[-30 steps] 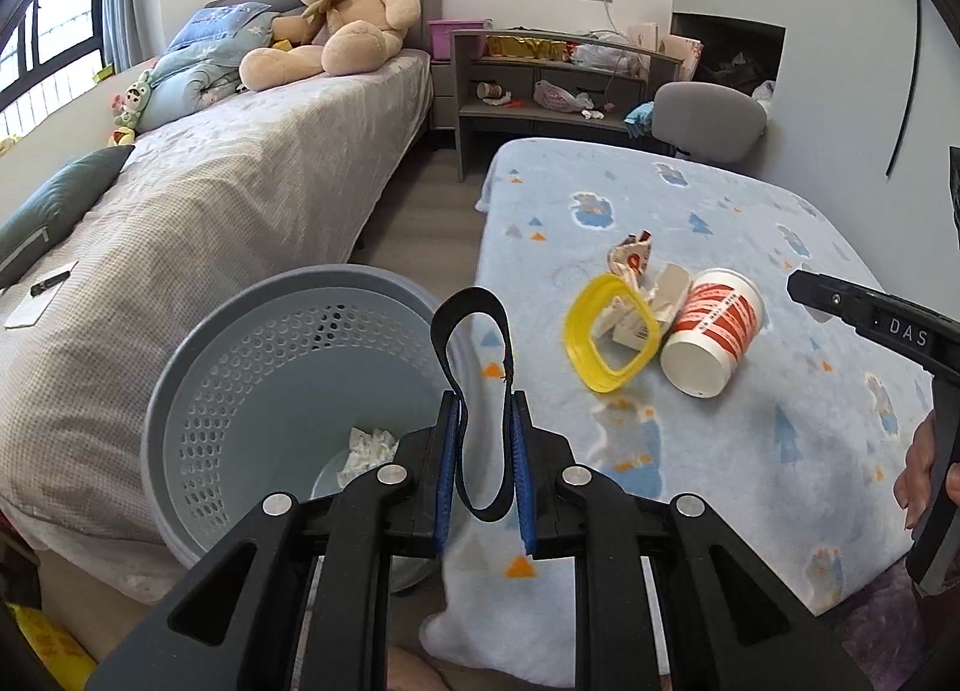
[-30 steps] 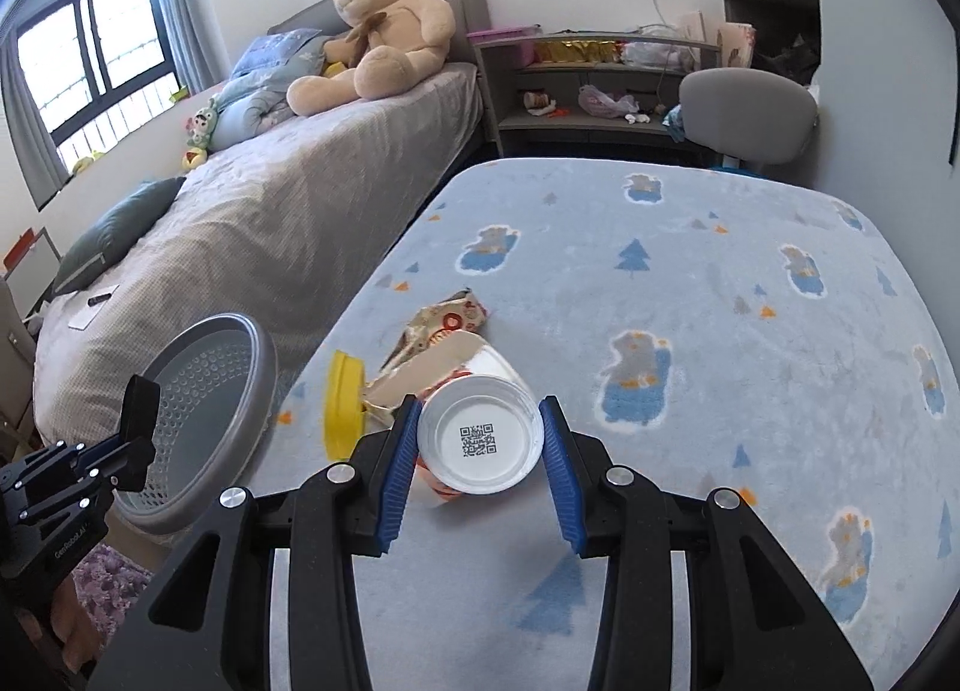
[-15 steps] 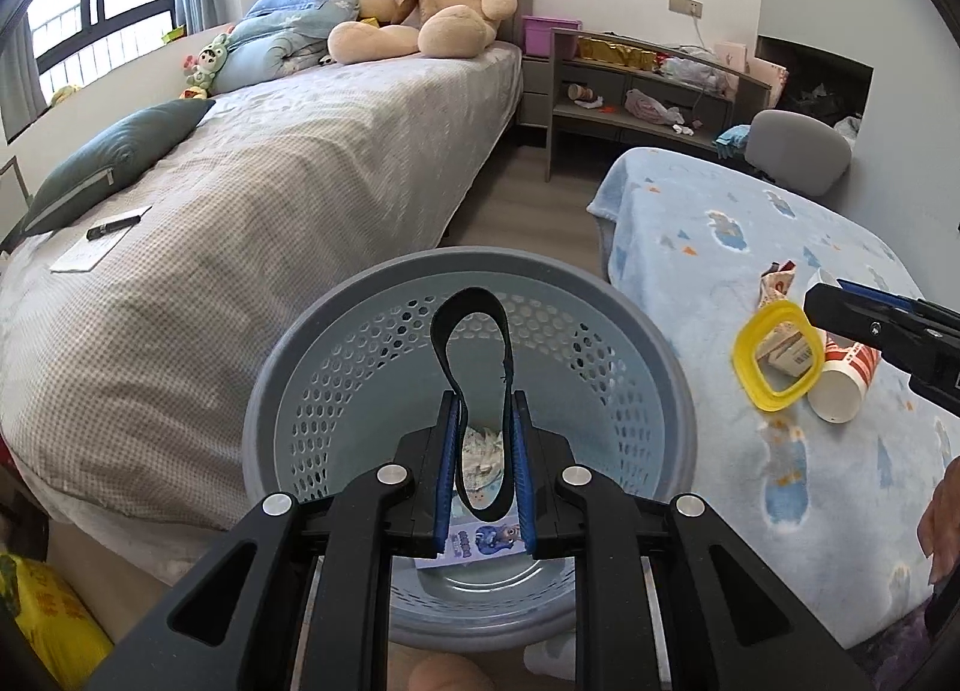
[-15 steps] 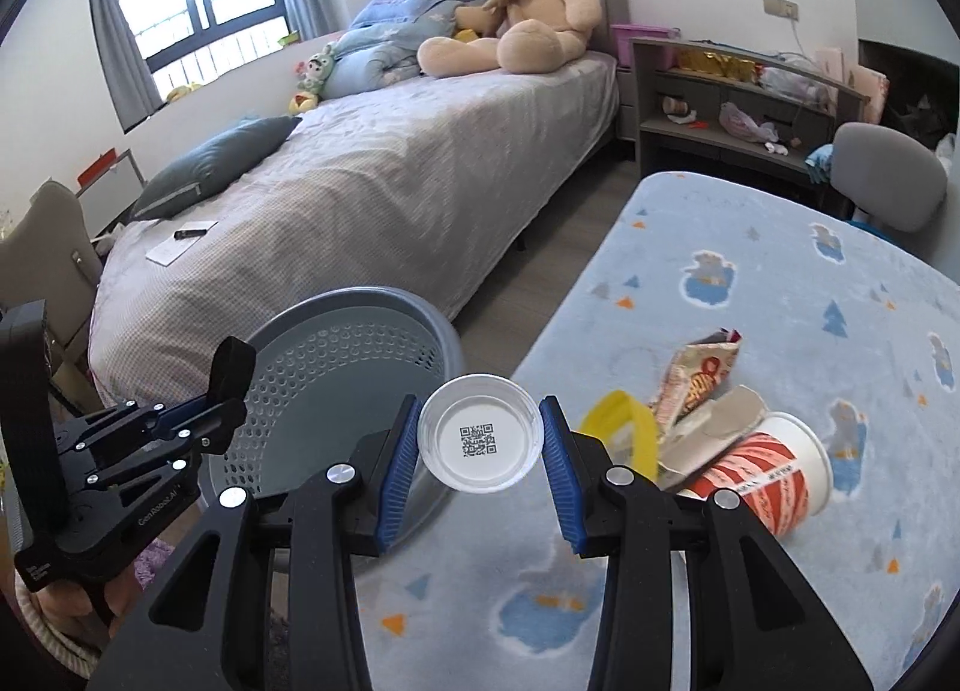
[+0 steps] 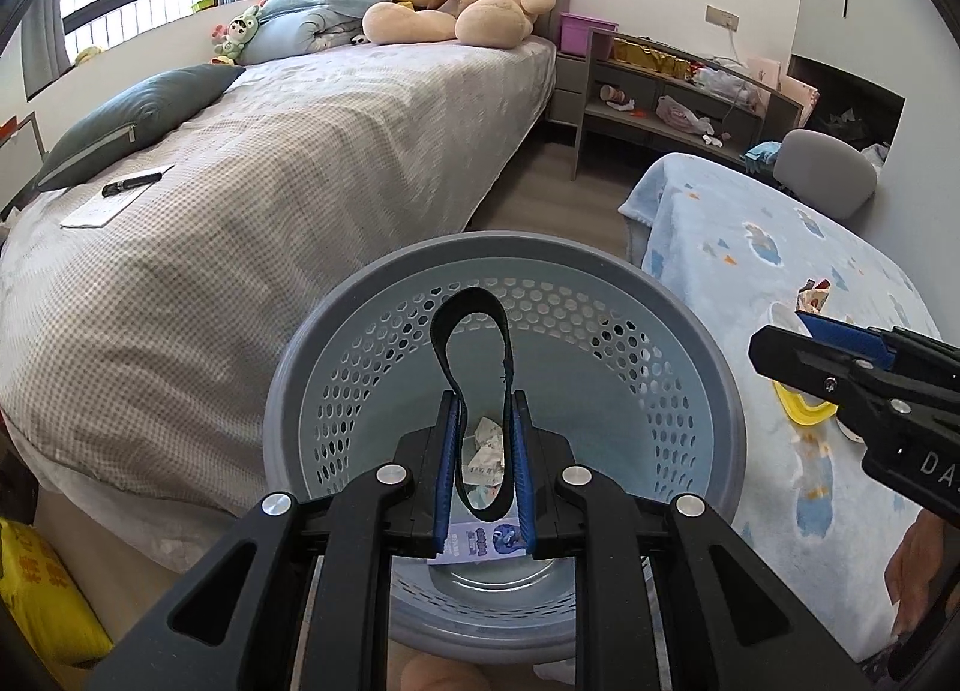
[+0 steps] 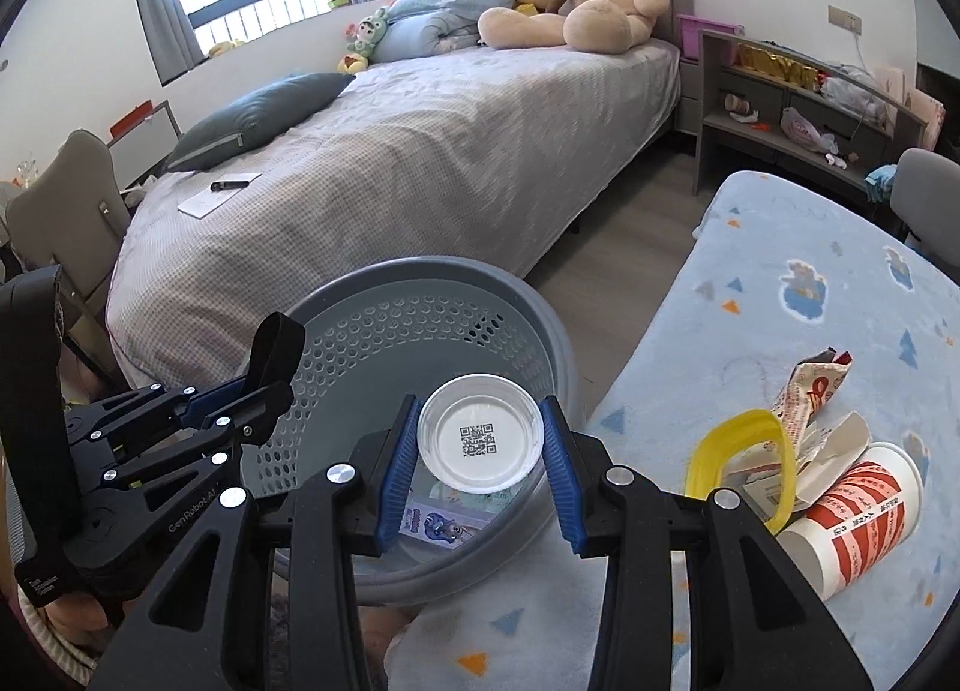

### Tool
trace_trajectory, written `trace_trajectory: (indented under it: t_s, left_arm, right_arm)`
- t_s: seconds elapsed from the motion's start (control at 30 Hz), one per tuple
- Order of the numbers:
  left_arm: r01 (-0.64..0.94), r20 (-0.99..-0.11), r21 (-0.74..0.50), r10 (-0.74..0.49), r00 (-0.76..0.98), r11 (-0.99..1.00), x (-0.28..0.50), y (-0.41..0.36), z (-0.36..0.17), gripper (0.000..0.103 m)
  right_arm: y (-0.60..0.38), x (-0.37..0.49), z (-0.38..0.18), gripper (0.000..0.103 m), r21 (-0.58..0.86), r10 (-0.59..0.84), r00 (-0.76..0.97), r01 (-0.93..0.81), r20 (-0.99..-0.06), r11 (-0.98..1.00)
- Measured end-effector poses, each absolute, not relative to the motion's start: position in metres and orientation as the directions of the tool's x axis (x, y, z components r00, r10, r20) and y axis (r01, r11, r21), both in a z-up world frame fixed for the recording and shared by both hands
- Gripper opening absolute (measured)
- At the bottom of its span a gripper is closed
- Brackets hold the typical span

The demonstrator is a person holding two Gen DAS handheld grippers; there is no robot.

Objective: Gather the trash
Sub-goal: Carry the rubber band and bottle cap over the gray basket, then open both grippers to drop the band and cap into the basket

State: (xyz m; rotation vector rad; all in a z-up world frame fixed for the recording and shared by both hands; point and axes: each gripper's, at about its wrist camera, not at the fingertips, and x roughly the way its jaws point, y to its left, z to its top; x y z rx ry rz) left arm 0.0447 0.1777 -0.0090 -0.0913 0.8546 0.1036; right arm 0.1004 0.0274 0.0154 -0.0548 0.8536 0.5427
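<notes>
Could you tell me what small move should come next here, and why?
Probably open the left hand-held gripper: its black strap loop already hangs above the grey perforated plastic basket, so it should drop inside.

Smooth grey plastic basket (image 5: 708, 367) with holes, soft fuzzy blue blanket (image 6: 840, 295), shiny white plastic lid (image 6: 480, 442), glossy paper cup (image 6: 852, 517), black cloth strap (image 5: 474, 343)

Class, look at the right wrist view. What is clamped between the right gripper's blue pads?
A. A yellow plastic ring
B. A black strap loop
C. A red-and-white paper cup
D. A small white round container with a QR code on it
D: the right gripper is shut on the small white round container, QR code facing the camera, above the grey basket.
</notes>
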Motion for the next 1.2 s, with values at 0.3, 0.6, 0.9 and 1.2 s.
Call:
trace_trajectory:
  t_s: [0.3, 0.6, 0.9, 1.2]
  left_arm:
    - [-0.144, -0.761, -0.050, 0.056, 0.646, 0.988, 0.045, 0.184, -0.013, 0.017]
    - [-0.146, -0.766, -0.071, 0.040, 0.641, 0.987, 0.046, 0.187, -0.015, 0.017]
    - [-0.149, -0.755, -0.091, 0.029, 0.655, 0.985, 0.042, 0.193, -0.012, 0.017]
    - [-0.158, -0.740, -0.108, 0.027, 0.672, 0.982, 0.038, 0.196, -0.007, 0.048]
  right_arm:
    - [0.042, 0.107, 0.006, 0.040, 0.176, 0.438, 0.506, -0.484, -0.743, 0.857]
    - [0.051, 0.111, -0.004, 0.040, 0.164, 0.428, 0.485, -0.495, -0.762, 0.853]
    - [0.055, 0.114, 0.000, 0.040, 0.157, 0.424, 0.488, -0.497, -0.763, 0.853]
    - [0.049, 0.114, 0.006, 0.054, 0.165, 0.437, 0.501, -0.498, -0.747, 0.852]
